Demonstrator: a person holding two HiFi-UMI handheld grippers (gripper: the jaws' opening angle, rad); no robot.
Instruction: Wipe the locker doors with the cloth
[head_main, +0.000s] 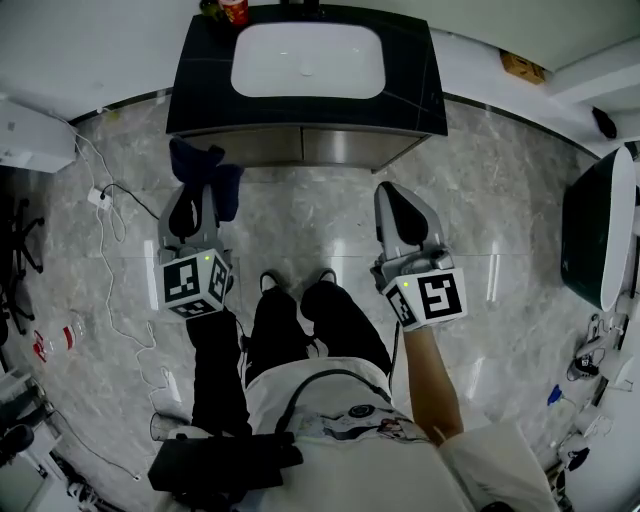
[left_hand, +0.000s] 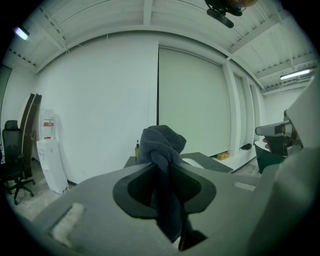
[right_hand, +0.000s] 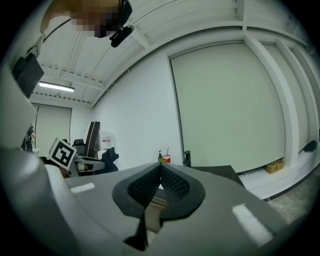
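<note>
Landmark: a dark counter (head_main: 200, 80) with a white sink (head_main: 308, 60) set into its top, standing against a pale wall.
Person: stands on the grey marble floor (head_main: 300, 215) facing the counter's front edge, shoes (head_main: 270, 283) pointing toward it.
Left gripper (head_main: 198, 197): held out toward the counter's left front corner and just short of it; its jaws are partly closed and clamped on the cloth.
Cloth (left_hand: 160, 142): dark blue and bunched. A knot-like wad sticks up past the jaw tips and the rest hangs down between the pads. From above it lies just in front of the counter's left corner, off the floor.
Right gripper (head_main: 398, 200): held out toward the right part of the counter's front, level with the left gripper. Its ribbed pads meet at the tips, with nothing between them.
Cup (right_hand: 166, 158): red, with a straw, on the counter's back left corner.
Bottle (right_hand: 160, 158): small, just beside the cup on the same corner.
Box (head_main: 522, 68): cardboard, on the floor by the wall, right of the counter.
Cable (head_main: 110, 250): white, trailing over the floor left of the counter.
Chair (left_hand: 12, 160): black office chair, well to the left of the counter.
</note>
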